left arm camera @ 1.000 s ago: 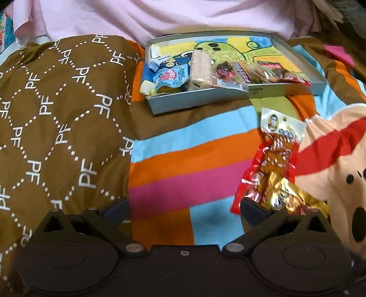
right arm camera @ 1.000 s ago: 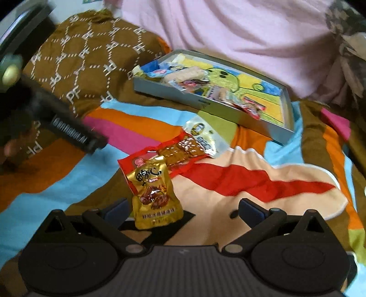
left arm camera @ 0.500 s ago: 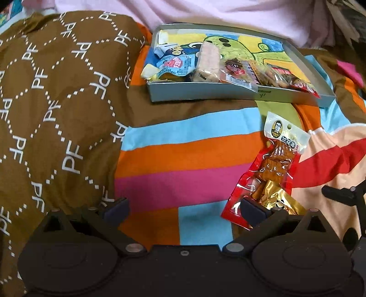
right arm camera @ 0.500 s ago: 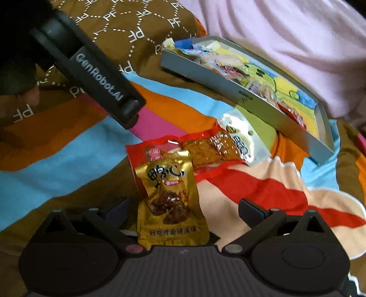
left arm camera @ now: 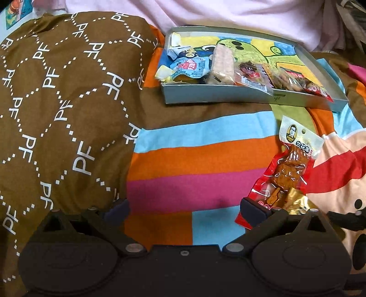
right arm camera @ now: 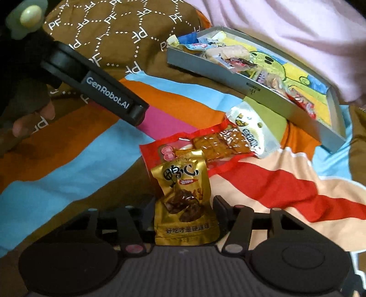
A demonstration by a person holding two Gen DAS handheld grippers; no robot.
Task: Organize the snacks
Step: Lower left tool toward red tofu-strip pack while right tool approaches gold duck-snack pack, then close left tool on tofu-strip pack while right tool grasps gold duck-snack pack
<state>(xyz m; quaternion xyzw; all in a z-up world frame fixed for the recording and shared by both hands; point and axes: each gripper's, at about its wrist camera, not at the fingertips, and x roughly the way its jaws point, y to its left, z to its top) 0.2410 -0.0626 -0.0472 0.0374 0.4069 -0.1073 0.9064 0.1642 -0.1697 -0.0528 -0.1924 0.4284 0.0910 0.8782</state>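
Observation:
A gold snack packet [right arm camera: 185, 203] lies on the striped blanket between the fingers of my right gripper [right arm camera: 183, 205], which have closed in against its sides. Behind it lie a red packet [right arm camera: 178, 146] and a clear packet of brown tofu strips [right arm camera: 231, 139], also in the left wrist view [left arm camera: 290, 164]. A grey tray [left arm camera: 228, 97] at the back holds several snacks; it also shows in the right wrist view [right arm camera: 263, 93]. My left gripper [left arm camera: 183, 208] is open and empty over the blanket, left of the packets.
A brown "PF" patterned cushion [left arm camera: 57, 102] rises on the left. Pink bedding [left arm camera: 228, 13] lies behind the tray. My left gripper's body and the hand holding it [right arm camera: 96, 91] cross the right wrist view's upper left.
My right gripper has moved forward over the gold packet and its fingers have closed in on it. My left gripper has drifted slightly left and stays open.

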